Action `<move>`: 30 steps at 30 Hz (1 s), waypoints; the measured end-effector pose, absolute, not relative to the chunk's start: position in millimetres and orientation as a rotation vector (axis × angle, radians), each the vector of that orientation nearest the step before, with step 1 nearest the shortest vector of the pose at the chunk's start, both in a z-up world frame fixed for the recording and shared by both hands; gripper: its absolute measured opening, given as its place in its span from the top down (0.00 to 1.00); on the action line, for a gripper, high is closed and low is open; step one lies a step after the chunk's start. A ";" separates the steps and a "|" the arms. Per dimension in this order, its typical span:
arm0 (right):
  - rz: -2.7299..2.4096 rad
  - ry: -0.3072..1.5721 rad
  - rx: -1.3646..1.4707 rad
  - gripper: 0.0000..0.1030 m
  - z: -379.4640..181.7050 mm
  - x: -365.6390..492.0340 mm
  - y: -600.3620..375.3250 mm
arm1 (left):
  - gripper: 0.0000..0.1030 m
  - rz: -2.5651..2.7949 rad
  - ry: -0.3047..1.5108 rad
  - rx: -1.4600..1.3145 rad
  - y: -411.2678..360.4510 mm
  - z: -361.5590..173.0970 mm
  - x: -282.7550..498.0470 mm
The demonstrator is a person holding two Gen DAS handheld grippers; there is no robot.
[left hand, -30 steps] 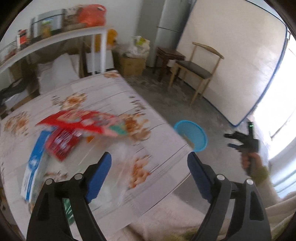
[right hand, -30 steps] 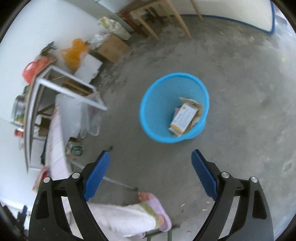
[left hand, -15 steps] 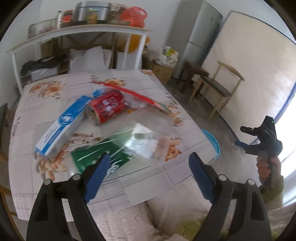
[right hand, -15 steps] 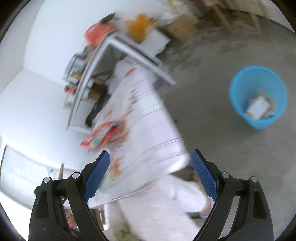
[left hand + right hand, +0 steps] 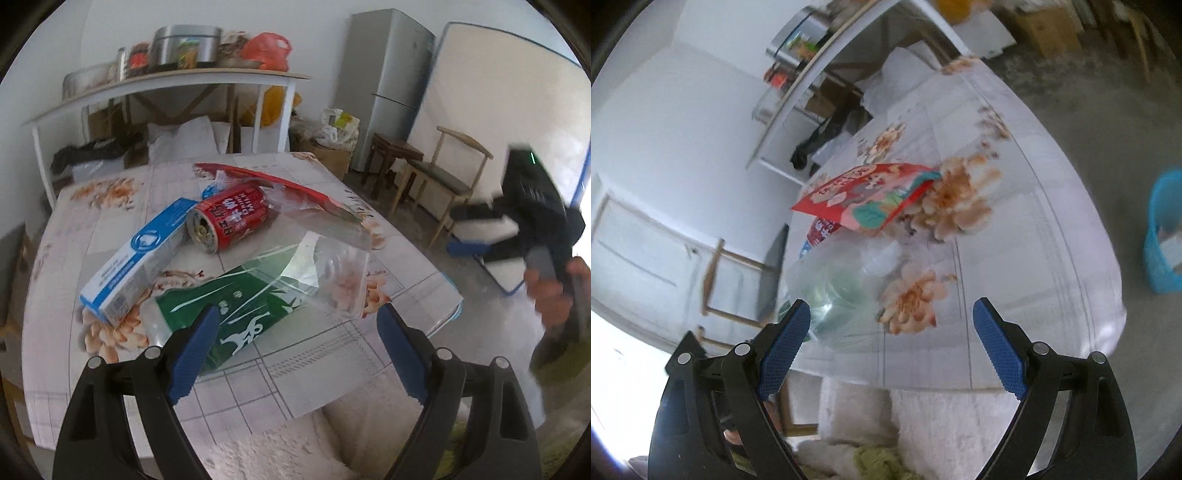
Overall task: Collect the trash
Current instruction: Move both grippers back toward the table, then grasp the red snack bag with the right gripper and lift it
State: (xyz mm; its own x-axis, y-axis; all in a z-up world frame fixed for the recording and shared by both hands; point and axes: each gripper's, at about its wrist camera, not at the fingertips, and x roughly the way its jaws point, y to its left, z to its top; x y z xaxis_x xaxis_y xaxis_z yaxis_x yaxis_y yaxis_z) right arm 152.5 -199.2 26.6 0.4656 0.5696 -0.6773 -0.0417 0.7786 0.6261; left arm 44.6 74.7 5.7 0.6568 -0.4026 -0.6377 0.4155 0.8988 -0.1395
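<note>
several pieces of trash lie in a loose heap at the centre of the left wrist view, on the flower-printed table (image 5: 122,192): a blue and white carton (image 5: 136,258), a red can (image 5: 231,218) on its side just right of it with its open end toward the camera, a flat red snack wrapper (image 5: 295,188) behind the can, and a green packet (image 5: 240,314) partly under a clear plastic bag (image 5: 328,269). the blue bin (image 5: 1165,236) shows at the right edge of the right wrist view, on the concrete floor beyond the table's corner.

the left gripper (image 5: 295,350) has its jaws spread wide with nothing between the pads, hanging over the green packet at lower centre. the right gripper (image 5: 892,347) is likewise spread and empty, pointing at the table's near edge with the clear bag at its left pad.

all of it looks light. the clear bag is thin, floppy and slick; pinching a bunched fold or its raised edge seems safer than a flat face. the green packet and red wrapper are glossy film, lying flat, so a lifted corner or edge is the likely hold. the carton is stiff cardboard with square edges and should take a grip across its narrow sides. the can is a hard, smooth cylinder that may roll or dent; gripping across its body seems best.
</note>
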 end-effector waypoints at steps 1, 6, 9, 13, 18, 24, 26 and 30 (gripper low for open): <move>0.398 1.020 0.530 0.15 35.3 156.5 -192.7 | 0.18 -0.468 0.713 0.022 74.0 5.5 45.9; 0.434 0.945 0.144 0.13 77.8 189.2 -125.4 | 0.18 -0.499 0.674 0.010 71.4 5.8 55.5; 0.450 0.930 -0.064 0.13 80.0 216.3 -81.7 | 0.18 -0.512 0.658 0.018 70.2 4.2 59.8; 0.460 0.943 -0.312 0.20 58.9 244.9 -32.5 | 0.18 -0.525 0.659 0.009 73.5 1.9 64.5; 0.442 0.961 -0.540 0.36 23.9 265.2 1.8 | 0.18 -0.533 0.674 -0.028 80.4 -0.6 69.3; 0.385 0.990 -0.572 0.66 11.5 279.7 -0.9 | 0.18 -0.543 0.677 -0.035 83.7 -2.8 73.2; 0.374 0.995 -0.551 0.77 11.1 280.1 -5.4 | 0.18 -0.546 0.676 -0.035 83.3 -2.7 73.8; 0.350 0.964 -0.493 0.90 21.0 279.5 -17.8 | 0.18 -0.543 0.680 -0.026 80.6 -2.6 73.8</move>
